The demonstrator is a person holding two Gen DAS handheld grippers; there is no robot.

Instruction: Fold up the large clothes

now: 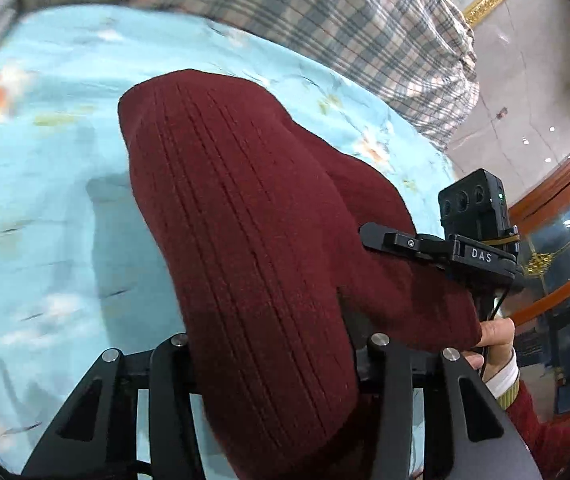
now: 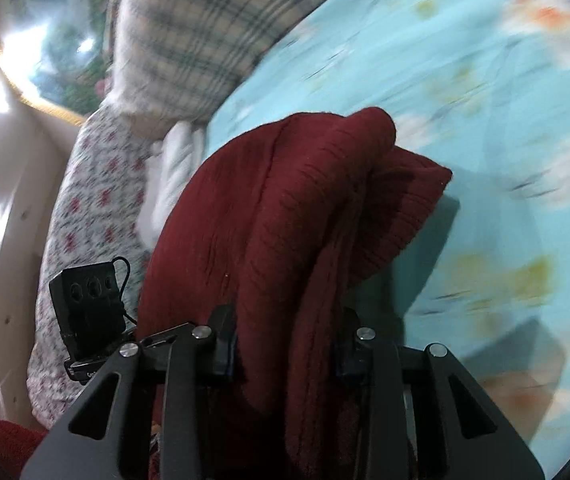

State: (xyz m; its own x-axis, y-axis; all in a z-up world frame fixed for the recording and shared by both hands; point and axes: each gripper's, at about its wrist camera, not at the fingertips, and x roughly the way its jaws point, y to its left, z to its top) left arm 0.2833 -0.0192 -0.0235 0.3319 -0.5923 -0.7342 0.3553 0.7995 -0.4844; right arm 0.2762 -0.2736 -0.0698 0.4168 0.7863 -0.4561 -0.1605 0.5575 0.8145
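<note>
The dark red knit sweater [image 1: 245, 216] hangs bunched above the blue floral bed sheet [image 1: 45, 168], with the left gripper [image 1: 273, 354] and right gripper [image 2: 285, 344] each pinching a thick wad of it. Such bulky, uneven grips risk slippage. The fold may then land crooked or drift toward the plaid blanket [image 1: 325, 12].

Bed [image 1: 45, 184] under blue floral sheet; plaid blanket [image 1: 325, 12] heaped on it

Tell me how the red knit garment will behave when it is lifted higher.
The garment will probably sag: it already droops in folds over both tools. Its ribbed knit looks thick, so likely rather heavy and not slippery. Loose ends may drag on the blue sheet.
</note>
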